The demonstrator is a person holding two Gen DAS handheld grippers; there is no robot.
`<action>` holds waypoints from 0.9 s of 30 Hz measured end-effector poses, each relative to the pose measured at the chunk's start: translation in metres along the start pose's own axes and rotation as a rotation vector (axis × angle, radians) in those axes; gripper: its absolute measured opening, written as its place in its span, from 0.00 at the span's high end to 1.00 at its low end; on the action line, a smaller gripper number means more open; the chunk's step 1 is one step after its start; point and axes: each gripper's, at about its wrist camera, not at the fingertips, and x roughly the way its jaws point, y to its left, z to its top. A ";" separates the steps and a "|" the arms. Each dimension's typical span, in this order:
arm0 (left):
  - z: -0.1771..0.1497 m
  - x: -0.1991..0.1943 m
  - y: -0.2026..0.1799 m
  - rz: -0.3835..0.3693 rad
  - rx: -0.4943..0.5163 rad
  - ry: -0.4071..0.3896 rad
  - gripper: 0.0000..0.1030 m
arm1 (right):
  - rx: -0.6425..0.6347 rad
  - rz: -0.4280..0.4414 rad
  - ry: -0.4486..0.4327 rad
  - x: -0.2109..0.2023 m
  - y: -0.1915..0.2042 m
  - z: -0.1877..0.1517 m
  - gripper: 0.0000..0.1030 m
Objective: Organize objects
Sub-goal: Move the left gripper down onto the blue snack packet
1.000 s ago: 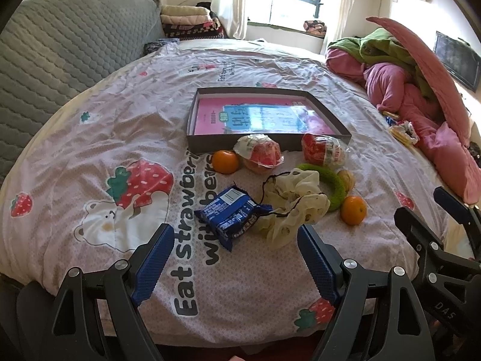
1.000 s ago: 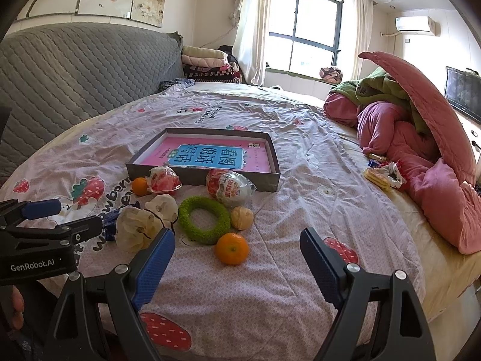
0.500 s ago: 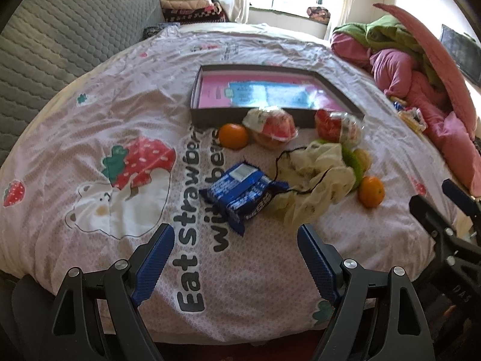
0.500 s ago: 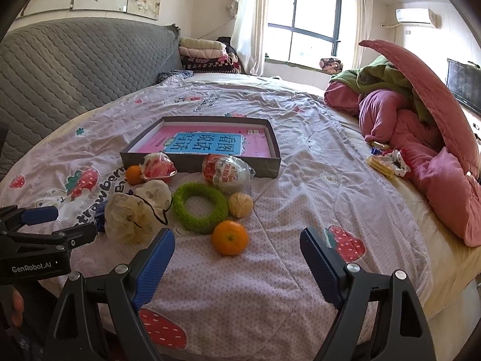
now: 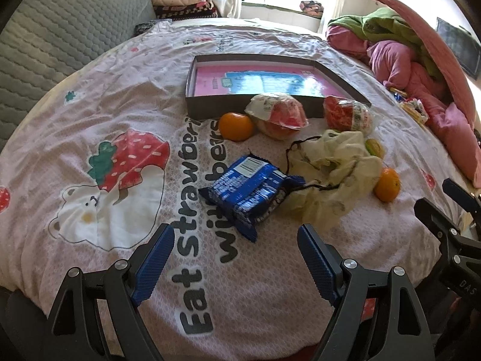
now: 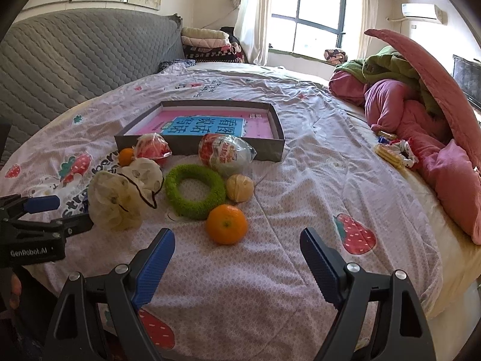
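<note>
1. Our left gripper (image 5: 236,242) hangs with its jaws wide and empty at the bottom of the left view, over the bedspread (image 5: 90,96).
2. Just above it, mid-frame, lies the blue packet (image 5: 249,189), touching the cream bag (image 5: 330,171) on its right.
3. Our right gripper (image 6: 237,246) is likewise wide and empty; an orange (image 6: 227,224) sits just above the gap between its fingers.
4. Behind that orange lie the green ring (image 6: 195,191) and a pale fruit (image 6: 239,188), then two wrapped snacks against the box (image 6: 276,147).
5. A second orange (image 5: 236,126) rests left of the nearer snack (image 5: 279,114) in the left view.
6. The box's pink floor is bare.
7. Open bedspread fills the left of the left view and the right of the right view; pink bedding (image 6: 421,120) is heaped at the far right.
</note>
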 end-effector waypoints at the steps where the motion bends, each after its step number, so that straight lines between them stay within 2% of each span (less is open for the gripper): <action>1: 0.001 0.002 0.002 -0.003 -0.004 0.001 0.18 | 0.004 0.002 0.002 0.002 0.000 0.000 0.18; 9: 0.006 0.021 0.014 -0.011 -0.029 0.026 0.18 | 0.001 0.018 0.032 0.021 0.003 0.003 0.18; 22: 0.024 0.044 0.017 -0.099 -0.007 0.025 0.18 | 0.048 0.035 0.086 0.051 -0.005 0.005 0.18; 27: 0.027 0.055 0.013 -0.106 0.010 0.036 0.18 | 0.049 0.061 0.115 0.067 -0.006 0.007 0.18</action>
